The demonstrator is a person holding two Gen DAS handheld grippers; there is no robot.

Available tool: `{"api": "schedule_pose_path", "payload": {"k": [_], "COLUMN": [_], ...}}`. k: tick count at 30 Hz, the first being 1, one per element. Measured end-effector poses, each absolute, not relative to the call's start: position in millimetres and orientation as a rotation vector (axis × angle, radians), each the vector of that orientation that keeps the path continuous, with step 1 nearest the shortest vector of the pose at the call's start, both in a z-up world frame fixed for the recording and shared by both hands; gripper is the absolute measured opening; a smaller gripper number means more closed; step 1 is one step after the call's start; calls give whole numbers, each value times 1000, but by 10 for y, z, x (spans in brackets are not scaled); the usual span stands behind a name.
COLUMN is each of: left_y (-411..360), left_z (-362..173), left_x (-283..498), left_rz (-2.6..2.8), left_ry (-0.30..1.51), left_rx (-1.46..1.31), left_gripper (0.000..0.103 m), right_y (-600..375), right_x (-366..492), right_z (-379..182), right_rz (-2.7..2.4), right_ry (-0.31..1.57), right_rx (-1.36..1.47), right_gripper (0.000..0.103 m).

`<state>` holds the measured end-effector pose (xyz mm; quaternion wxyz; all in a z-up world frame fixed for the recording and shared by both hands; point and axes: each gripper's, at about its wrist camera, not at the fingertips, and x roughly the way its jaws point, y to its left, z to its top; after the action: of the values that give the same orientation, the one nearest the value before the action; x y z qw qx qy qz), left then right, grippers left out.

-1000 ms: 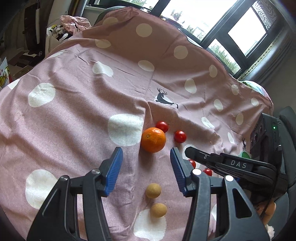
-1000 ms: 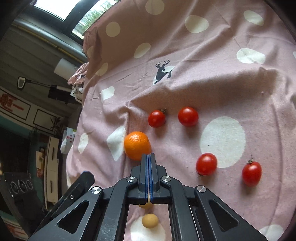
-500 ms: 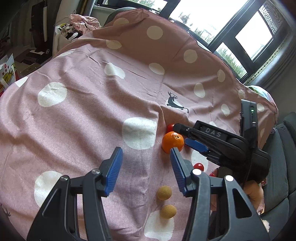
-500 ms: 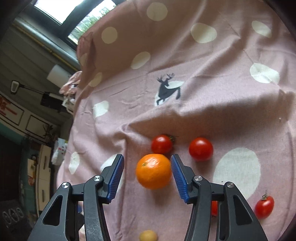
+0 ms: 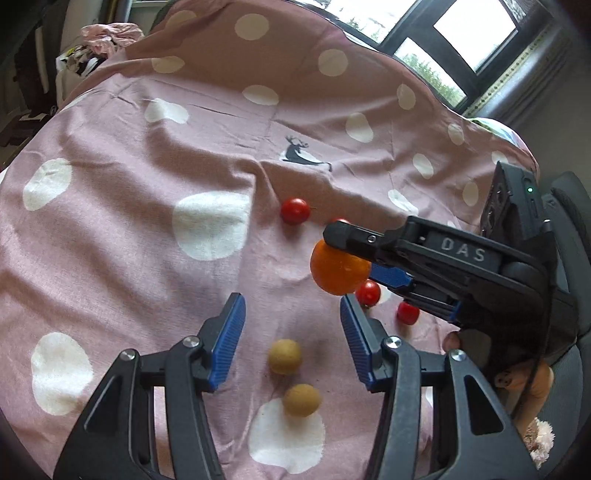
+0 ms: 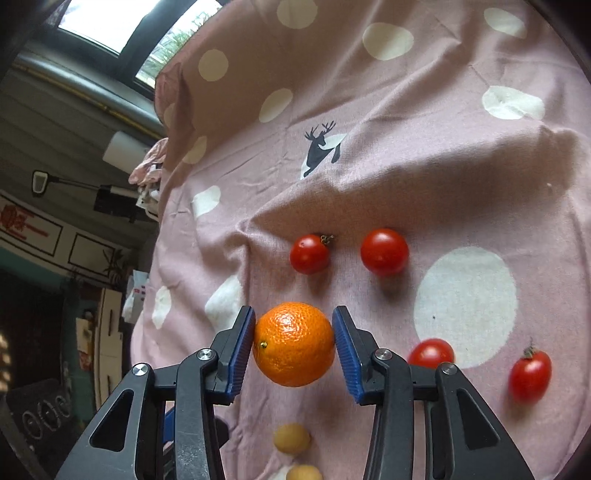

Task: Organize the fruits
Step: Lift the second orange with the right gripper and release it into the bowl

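A pink cloth (image 5: 122, 229) with white dots covers the whole surface, and a small dark deer print (image 5: 301, 155) sits on its far middle part. Behind the cloth, windows (image 5: 461, 40) are at the far right. A heap of pink fabric (image 5: 110, 33) lies at the far left.

A lived-in room at home, with fruit laid out on a covered surface.

A pink cloth (image 5: 122, 229) with white dots and a reindeer print (image 6: 320, 147) lies below dark-framed windows (image 5: 458, 40); crumpled clothes (image 5: 110, 31), framed wall pictures (image 6: 27, 225) and a desk lamp (image 6: 40, 181) sit around it.
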<state>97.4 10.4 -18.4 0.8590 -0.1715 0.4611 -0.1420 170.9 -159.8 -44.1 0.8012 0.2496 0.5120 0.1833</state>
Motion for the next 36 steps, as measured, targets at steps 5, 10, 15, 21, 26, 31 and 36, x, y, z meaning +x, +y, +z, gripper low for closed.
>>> {"api": "schedule_pose_path", "payload": {"k": [5,10,15,21,26,31,36], "left_y": [-365,-736,-985,-1271,-1514,-1826,-2187], "left_z": [-243,-216,-193,-4,88,186,236], "left_x": [885,745,648,478,501,514,541], "left_rz": [-433,-541,-627,-669,-699,-728,-770], "left_ry": [1003,981,978,902,895,878,884], "left_rx": [-283,-206,-194,-115,-98,-80,-46], "left_gripper": [54,52,50,39,39,39,38], "right_y": [-1994,-2277,-2484,-2672,-2854,-3135,-3483], "right_x": [1333,1056,927,711,644,591,523], "right_z": [-259,-201,-193,-69,62,167,222], "right_rz": [381,289,312,323,281,245,204], "right_ry": [1060,1014,997,962,917,872,845], "right_rx": [537,506,569,593,576,590,635], "right_gripper": [45,45,45,45,45,45,46]}}
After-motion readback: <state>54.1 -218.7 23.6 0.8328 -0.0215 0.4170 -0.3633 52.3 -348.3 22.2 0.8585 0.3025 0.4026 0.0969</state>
